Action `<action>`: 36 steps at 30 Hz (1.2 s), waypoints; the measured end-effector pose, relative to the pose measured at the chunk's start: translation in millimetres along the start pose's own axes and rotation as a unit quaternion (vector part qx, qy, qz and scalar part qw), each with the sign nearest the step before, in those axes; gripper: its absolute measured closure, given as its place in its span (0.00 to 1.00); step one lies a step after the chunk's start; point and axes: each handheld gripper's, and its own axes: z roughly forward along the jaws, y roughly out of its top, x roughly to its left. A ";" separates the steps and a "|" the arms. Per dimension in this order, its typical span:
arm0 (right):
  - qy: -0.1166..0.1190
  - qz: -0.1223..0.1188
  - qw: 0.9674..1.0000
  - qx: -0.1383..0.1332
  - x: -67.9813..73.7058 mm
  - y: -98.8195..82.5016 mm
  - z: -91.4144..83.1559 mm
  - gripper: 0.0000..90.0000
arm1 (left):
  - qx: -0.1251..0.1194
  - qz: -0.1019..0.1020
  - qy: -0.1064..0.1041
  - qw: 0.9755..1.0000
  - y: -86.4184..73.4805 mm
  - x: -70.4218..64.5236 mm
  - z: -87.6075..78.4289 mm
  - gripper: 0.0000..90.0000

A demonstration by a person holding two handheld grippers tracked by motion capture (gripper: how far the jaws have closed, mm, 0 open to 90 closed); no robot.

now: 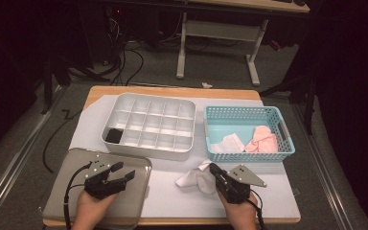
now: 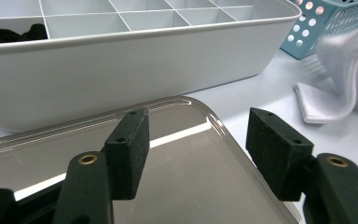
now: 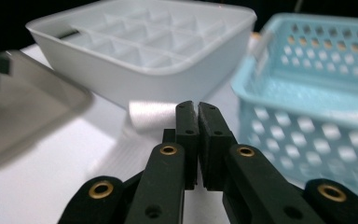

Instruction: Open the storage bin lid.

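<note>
- Two grippers in play: left gripper (image 1: 120, 174) hovering over grey lid (image 1: 72, 163), jaws apart, nothing between them.
- Right gripper (image 3: 198, 109) clenched on white sock (image 1: 195, 178); thin bit of white fabric pinched between the closed jaws in the right gripper view.
- Sock location: on white mat (image 1: 268, 191), front of table, just in front of blue basket (image 1: 211, 132) and right of the lid. Mostly lying on the mat, one end bunched at the jaws.
- Sock also visible from left gripper view (image 2: 340, 79), folded cuff flat on mat, rest lifted and blurred.
- Divided white bin (image 1: 148, 149) behind the lid, beside the basket. One dark item (image 1: 113, 136) sitting in front-left compartment; looks like a sock already sorted, hard to confirm.
- Remaining compartments look empty.
- Still in basket: another white sock (image 1: 230, 143) and pink sock (image 1: 263, 140).
- Progress call: early. Likely one item filed, one sock out of basket and in grip, at least two waiting.
- Left to do, by judgement: fold or roll the gripped sock, drop into a free compartment, repeat for basket contents, probably fit lid last.
- Risk: pinch looks thin, at fabric edge only; could slip on lift.
</note>
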 end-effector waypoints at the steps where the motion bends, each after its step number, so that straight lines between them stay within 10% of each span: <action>1: -0.006 0.005 1.000 0.008 -4.2 -6.5 -0.2 0.97 | -0.001 0.000 -0.001 1.000 0.2 -0.2 -0.2 0.44; 18: -0.064 0.062 0.994 0.061 -44.1 -48.7 -16.9 0.86 | -0.001 -0.002 -0.001 1.000 0.1 0.4 0.2 0.44; 36: 0.005 0.019 0.996 0.085 1.6 -43.7 -4.4 0.84 | -0.004 -0.003 -0.001 1.000 0.4 0.5 -1.4 0.44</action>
